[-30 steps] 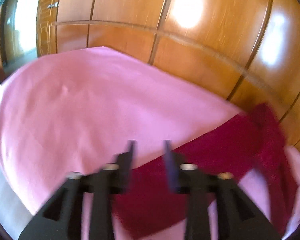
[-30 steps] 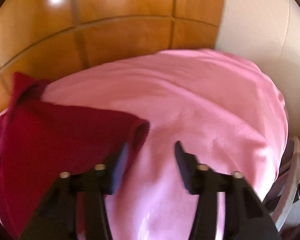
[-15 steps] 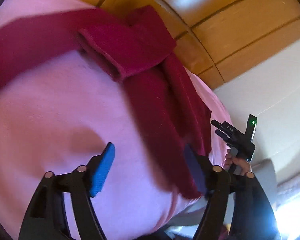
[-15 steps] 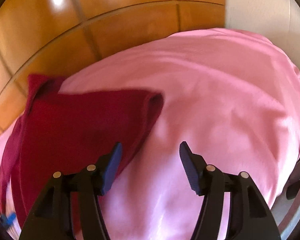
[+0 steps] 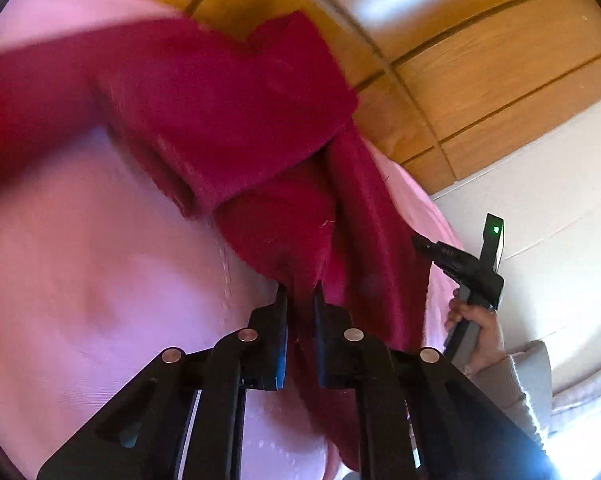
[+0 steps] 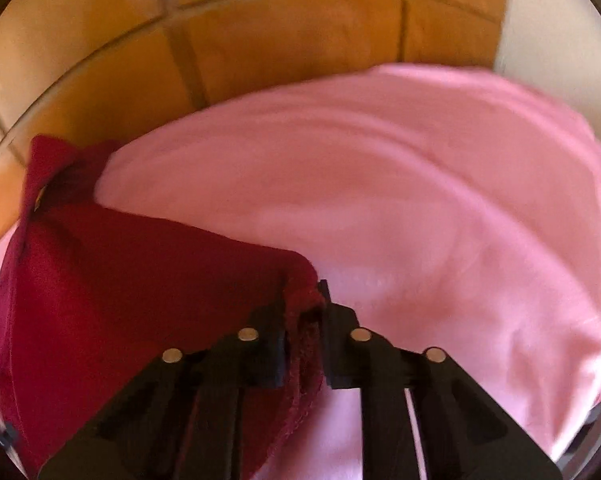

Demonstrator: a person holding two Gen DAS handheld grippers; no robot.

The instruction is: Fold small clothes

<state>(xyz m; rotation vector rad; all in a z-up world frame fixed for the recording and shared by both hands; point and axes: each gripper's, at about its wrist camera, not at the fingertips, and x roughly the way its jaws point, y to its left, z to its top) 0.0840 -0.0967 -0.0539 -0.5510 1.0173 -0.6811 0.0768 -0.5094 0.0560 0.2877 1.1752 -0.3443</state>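
Crimson garment (image 5: 236, 120) lies on the pink sheet (image 5: 80, 280), spread from far left toward the near right, one flap doubled over its middle. Both tools have it pinched. The left gripper (image 5: 299, 292) has its jaws drawn nearly together on a bunched near edge, cloth filling the narrow gap. The right gripper (image 6: 302, 292) is likewise clamped on a hemmed corner (image 6: 304, 360), which hangs down between the jaws.

My worry is slippage: each hold looks shallow, on an edge only, so a quick lift could pull cloth free. The doubled flap may also drag along and spoil the fold. The soft sheet beneath could get caught and lift too.
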